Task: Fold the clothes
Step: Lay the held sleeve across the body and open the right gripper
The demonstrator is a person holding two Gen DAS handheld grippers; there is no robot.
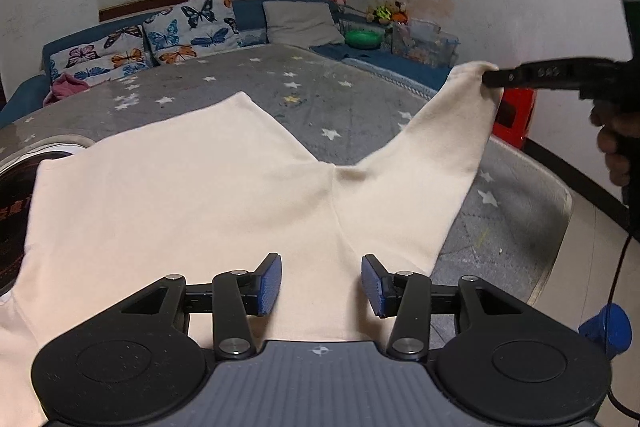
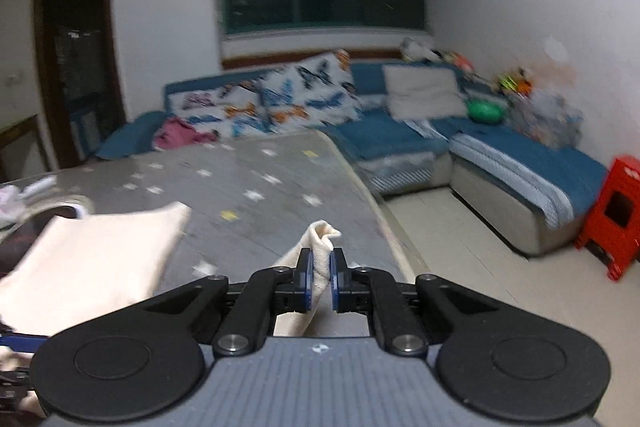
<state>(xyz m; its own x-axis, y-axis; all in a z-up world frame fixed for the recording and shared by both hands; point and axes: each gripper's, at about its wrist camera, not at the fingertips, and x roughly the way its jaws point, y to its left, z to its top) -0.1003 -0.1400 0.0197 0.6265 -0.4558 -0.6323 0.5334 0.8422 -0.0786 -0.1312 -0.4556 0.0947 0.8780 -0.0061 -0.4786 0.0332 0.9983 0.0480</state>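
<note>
A cream garment (image 1: 200, 195) lies spread on a star-patterned mattress (image 1: 320, 99), directly at 12 o'clock beneath the left gripper (image 1: 321, 285), whose jaws stand apart. The right gripper (image 2: 320, 277) pinches one garment corner, lifted at 2 o'clock.

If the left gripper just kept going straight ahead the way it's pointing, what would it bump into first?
Probably the cream garment: the open left gripper points low across it, with cloth directly between and ahead of its fingers. Depth is unclear.
</note>
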